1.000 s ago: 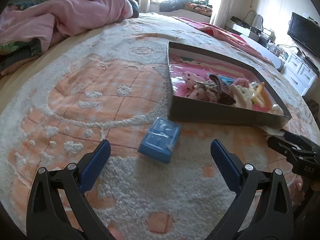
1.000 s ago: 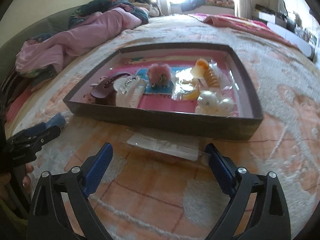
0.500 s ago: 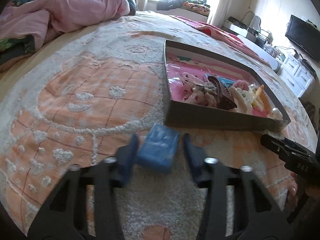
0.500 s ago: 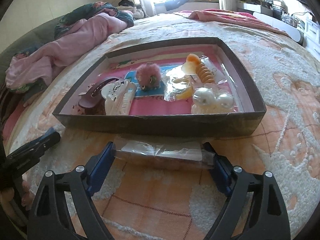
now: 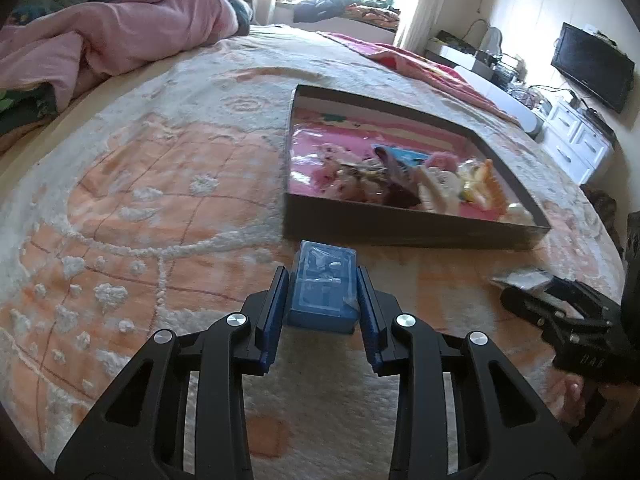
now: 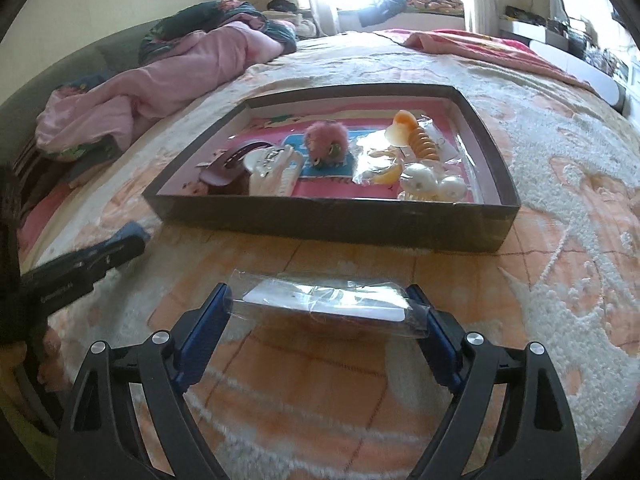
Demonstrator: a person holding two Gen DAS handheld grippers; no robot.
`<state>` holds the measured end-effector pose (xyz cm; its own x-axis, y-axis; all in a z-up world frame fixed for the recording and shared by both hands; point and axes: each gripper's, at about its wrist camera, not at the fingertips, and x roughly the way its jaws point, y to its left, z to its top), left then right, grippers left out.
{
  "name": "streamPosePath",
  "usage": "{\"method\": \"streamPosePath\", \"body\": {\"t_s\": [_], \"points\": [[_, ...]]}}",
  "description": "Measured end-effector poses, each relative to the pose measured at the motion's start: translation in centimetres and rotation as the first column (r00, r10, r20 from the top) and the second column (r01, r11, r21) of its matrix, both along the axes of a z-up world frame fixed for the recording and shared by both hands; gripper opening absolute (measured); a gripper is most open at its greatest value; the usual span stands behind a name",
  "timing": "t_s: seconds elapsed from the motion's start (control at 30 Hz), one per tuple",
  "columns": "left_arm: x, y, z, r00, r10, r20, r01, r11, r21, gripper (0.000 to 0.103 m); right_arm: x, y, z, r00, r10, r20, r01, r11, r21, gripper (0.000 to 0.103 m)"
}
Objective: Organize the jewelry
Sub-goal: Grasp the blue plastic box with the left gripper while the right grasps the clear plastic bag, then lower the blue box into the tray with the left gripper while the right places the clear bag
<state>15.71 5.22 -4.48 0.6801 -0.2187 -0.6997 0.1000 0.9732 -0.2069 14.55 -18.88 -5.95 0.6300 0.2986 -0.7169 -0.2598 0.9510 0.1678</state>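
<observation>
While your left gripper point(image 5: 322, 300) is closing, its blue pads sit flush on both sides of the blue box point(image 5: 323, 290), so that one's pinched, just short of the tray's point(image 5: 404, 227) near wall on the bed. Your right gripper point(image 6: 322, 316) stands wide with the clear packet point(image 6: 326, 305) spanning pad to pad, its ends touching both, also close to the tray's point(image 6: 332, 220) near wall. Hair clips and a pink pom point(image 6: 326, 145) crowd the tray's near half; its far strip is bare pink. Plenty of open blanket point(image 5: 132, 184) off to the left of the tray.
</observation>
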Motion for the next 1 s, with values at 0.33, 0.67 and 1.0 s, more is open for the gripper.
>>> {"method": "streamPosePath", "body": {"t_s": [0.33, 0.67, 1.0], "points": [[-0.8, -2.7, 2.3, 0.997, -0.058, 0.042, 0.058, 0.998, 0.008, 0.025, -1.4, -1.7, 2.2, 0.999, 0.001, 0.052, -0.001, 1.000, 0.006, 0.084], [-0.4, -5.0, 4.1, 0.993, -0.097, 0.072, 0.097, 0.995, 0.014, 0.025, -1.7, -3.9, 4.4, 0.992, -0.028, 0.127, 0.030, 0.999, -0.016, 0.084], [1.7, -6.6, 5.5, 0.988, -0.115, 0.103, 0.114, 0.993, 0.015, 0.025, -0.4, -5.4, 6.0, 0.984, -0.040, 0.174, 0.046, 0.999, -0.029, 0.085]]}}
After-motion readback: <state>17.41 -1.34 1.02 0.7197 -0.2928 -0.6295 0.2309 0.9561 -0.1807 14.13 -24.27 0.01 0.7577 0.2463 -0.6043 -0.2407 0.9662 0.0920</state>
